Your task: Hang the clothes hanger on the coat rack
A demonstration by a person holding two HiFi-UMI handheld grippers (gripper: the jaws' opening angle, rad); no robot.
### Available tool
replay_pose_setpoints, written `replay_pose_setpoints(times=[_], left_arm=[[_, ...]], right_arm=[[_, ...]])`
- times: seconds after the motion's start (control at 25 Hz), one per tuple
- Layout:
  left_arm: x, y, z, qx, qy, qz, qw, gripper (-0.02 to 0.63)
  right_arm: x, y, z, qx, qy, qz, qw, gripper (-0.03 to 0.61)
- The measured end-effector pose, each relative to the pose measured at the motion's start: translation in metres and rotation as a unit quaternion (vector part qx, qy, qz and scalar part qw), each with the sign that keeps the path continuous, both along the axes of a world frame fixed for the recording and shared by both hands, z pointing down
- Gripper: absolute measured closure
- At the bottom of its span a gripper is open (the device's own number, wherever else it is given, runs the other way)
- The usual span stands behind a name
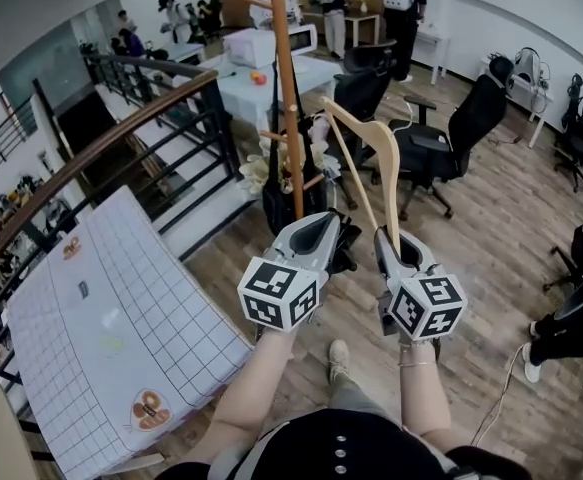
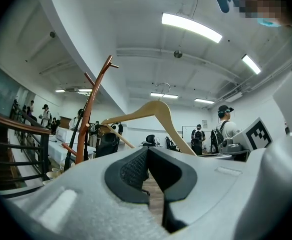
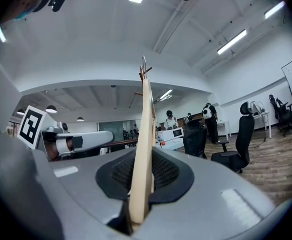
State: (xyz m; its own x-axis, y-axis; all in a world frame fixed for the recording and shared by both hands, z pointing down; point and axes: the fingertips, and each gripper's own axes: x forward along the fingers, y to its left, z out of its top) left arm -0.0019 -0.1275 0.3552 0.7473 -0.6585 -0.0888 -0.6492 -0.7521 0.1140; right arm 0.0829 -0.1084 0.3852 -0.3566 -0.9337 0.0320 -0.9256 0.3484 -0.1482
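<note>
Clothes hanger (image 1: 395,178) pinched by right gripper (image 1: 391,236) stands beside coat rack (image 1: 287,88), office chairs (image 1: 471,118) behind; left gripper (image 1: 321,223) slightly spread, empty.

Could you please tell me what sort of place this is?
Probably an open-plan office or lab: black office chairs, white desks, strip lights overhead, and a railing that seems to guard a stairwell.

An office: black swivel chairs (image 1: 476,113), white desks (image 1: 239,86), ceiling strip lights (image 2: 192,27)
</note>
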Motion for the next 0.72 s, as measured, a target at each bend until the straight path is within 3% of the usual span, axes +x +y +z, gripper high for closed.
replay_pose_setpoints(times=[0.48, 0.72], left_arm=[[0.018, -0.118, -0.001, -0.007, 0.008, -0.023, 0.9997, 0.618], [0.027, -0.180, -0.018, 0.008, 0.007, -0.047, 0.9988, 0.618]], right_arm=[[0.013, -0.118, -0.002, 0.003, -0.008, -0.029, 1.000, 0.538], [0.019, -0.180, -0.014, 0.015, -0.003, -0.057, 0.998, 0.538]])
